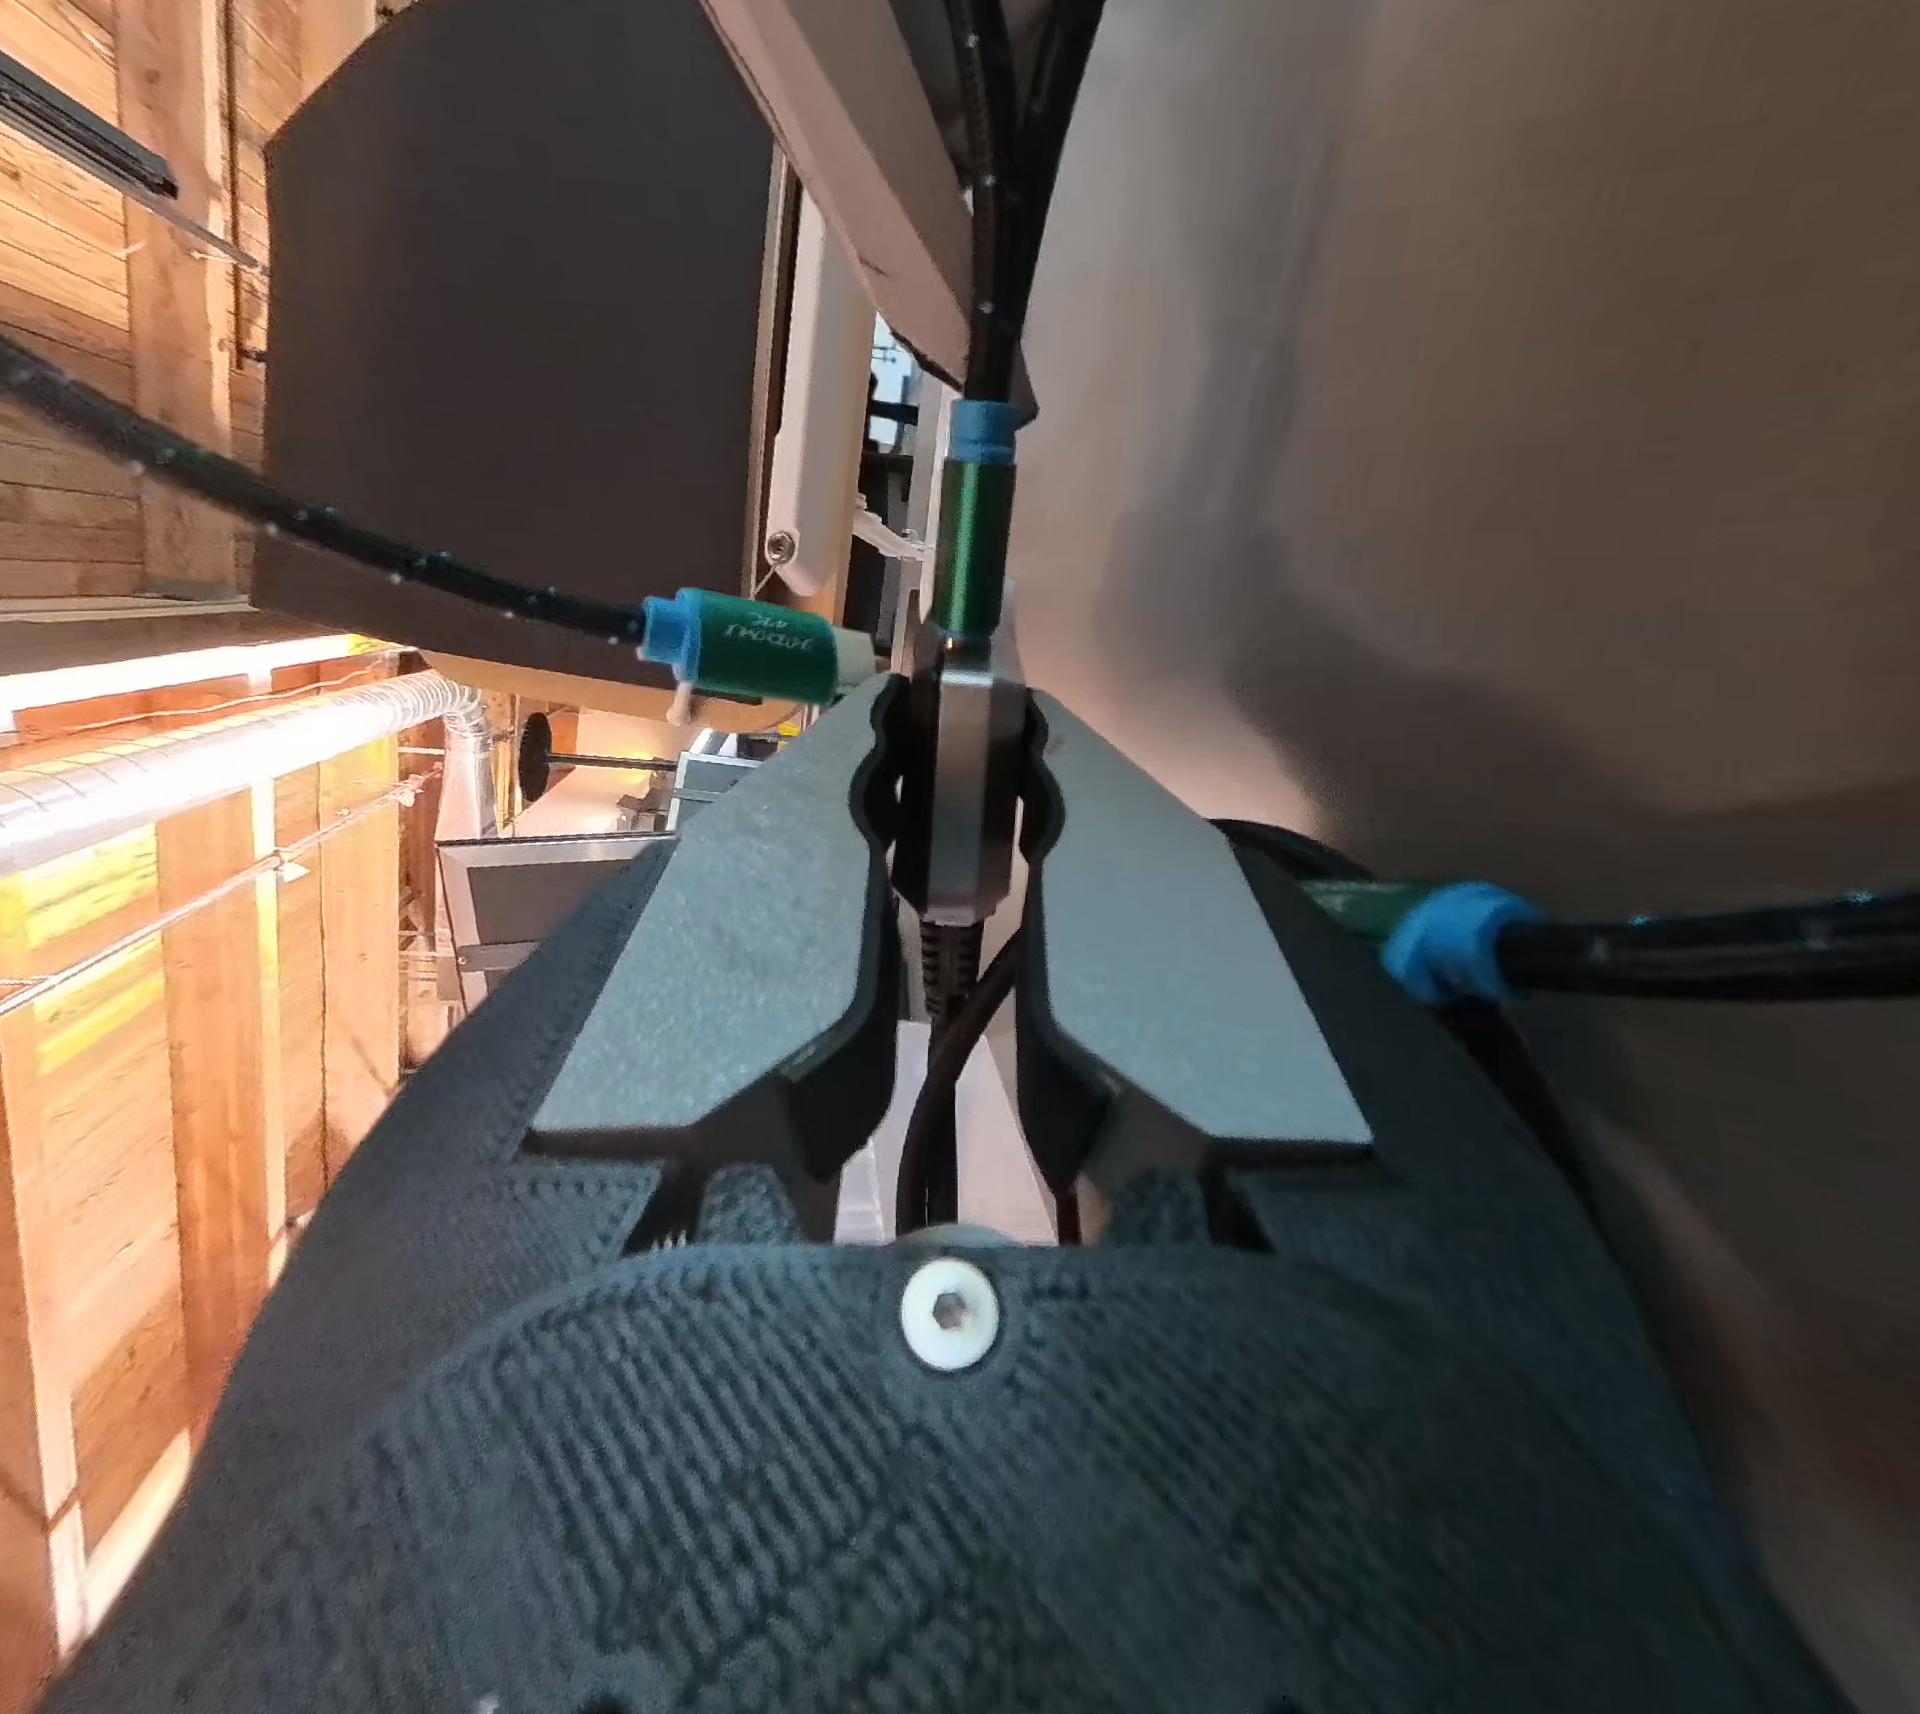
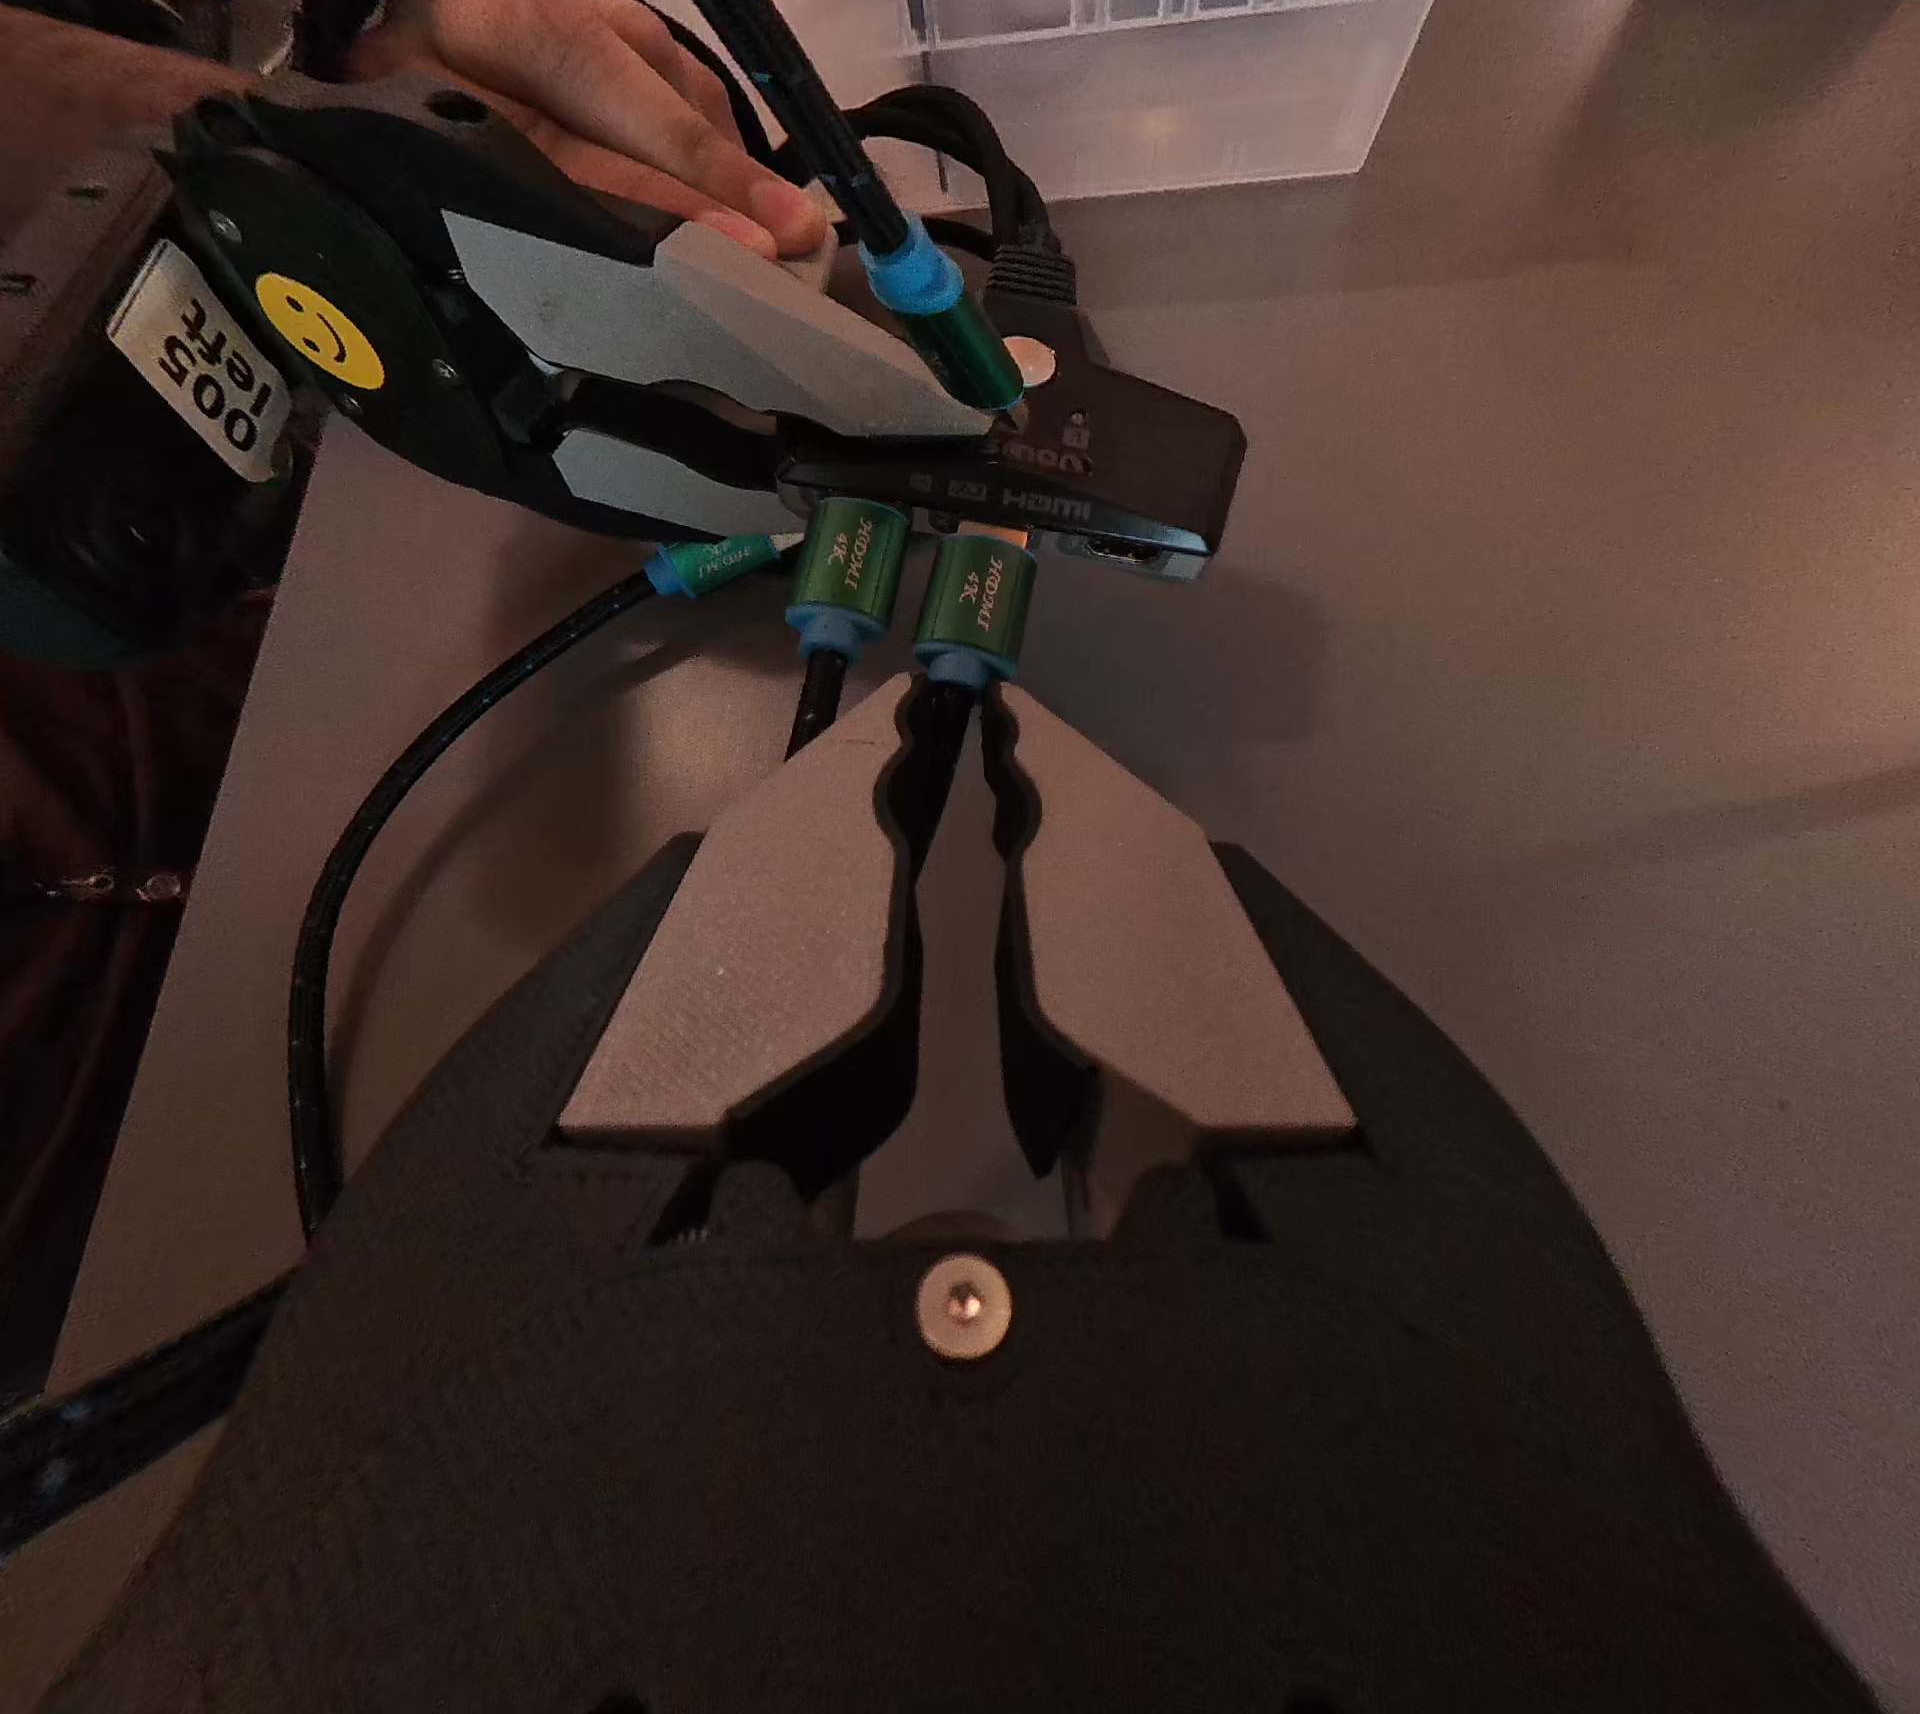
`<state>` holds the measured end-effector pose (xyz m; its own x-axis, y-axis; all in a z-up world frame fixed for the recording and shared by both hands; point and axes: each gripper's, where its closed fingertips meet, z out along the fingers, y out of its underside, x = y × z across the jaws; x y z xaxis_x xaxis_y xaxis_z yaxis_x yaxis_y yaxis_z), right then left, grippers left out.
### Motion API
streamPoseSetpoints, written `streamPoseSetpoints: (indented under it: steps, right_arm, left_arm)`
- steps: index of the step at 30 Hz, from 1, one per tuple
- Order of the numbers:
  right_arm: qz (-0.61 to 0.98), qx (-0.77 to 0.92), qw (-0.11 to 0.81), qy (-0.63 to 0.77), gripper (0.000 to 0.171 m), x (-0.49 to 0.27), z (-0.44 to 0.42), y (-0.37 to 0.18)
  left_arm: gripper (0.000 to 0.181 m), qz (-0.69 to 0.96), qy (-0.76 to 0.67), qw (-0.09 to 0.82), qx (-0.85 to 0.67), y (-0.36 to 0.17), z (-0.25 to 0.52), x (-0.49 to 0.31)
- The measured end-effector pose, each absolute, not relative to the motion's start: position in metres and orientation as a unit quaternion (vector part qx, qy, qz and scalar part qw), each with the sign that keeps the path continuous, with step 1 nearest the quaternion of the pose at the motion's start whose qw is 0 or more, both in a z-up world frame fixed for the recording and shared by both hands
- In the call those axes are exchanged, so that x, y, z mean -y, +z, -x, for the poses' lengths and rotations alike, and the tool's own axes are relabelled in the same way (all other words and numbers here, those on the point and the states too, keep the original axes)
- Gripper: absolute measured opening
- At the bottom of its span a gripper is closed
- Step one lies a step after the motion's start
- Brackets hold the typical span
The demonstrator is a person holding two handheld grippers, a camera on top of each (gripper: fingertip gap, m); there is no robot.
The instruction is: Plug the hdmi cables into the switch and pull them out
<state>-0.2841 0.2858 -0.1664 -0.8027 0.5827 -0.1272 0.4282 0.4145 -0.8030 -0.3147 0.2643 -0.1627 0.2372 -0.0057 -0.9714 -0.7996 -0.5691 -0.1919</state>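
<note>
Two-sided clamping first, in the left wrist view: left gripper (image 1: 961,708) pressed onto the flat faces of the switch (image 1: 961,791), seen edge-on as a slim grey metal slab, probably to steady it against plugging forces. Above it, a green metallic plug (image 1: 971,542) with a blue rubbery collar, seated in the far end of the switch. Off to the left, a second green plug (image 1: 748,641) on black braided cord, apparently loose. Next, the right wrist view: switch (image 2: 1143,438) glossy black on top, gripped by the left gripper (image 2: 883,469) and seemingly raised off the matte worktop (image 2: 1558,729), with one port (image 2: 1132,552) vacant. Right gripper (image 2: 951,708) nipped around the hdmi cable (image 2: 940,760) just behind the nearest plug (image 2: 971,594), lined up with its port for a straight push or pull. Bare metal tip showing there, so seemingly only partly seated. Beside it, a neighbouring plug (image 2: 847,568) fully home.
</note>
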Motion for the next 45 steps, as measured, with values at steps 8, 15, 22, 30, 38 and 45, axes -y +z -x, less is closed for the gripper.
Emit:
streamPoseSetpoints:
  steps: [8,15,22,30,38,45]
  right_arm:
    - [0.316,0.806,0.075,0.494,0.016,-0.288,0.294,-0.148]
    - [0.331,0.805,0.164,0.463,0.040,-0.317,0.293,-0.137]
    - [0.335,0.737,0.011,0.587,0.023,-0.306,0.274,-0.110]
    - [0.336,0.722,-0.111,0.595,0.014,-0.273,0.262,-0.121]
    - [0.359,0.704,-0.105,0.603,0.012,-0.276,0.271,-0.129]
    - [0.358,0.689,-0.072,0.625,0.012,-0.288,0.274,-0.120]
  left_arm:
    - [0.017,0.661,0.587,0.368,-0.288,-0.145,0.325,-0.263]
    - [0.017,0.605,0.646,0.344,-0.313,-0.136,0.320,-0.264]
    - [0.017,0.558,0.672,0.363,-0.324,-0.119,0.305,-0.262]
    - [0.017,0.516,0.685,0.369,-0.359,-0.115,0.285,-0.267]
    - [0.023,0.542,0.689,0.350,-0.331,-0.122,0.296,-0.269]
    - [0.046,0.670,0.588,0.415,-0.184,-0.124,0.293,-0.242]
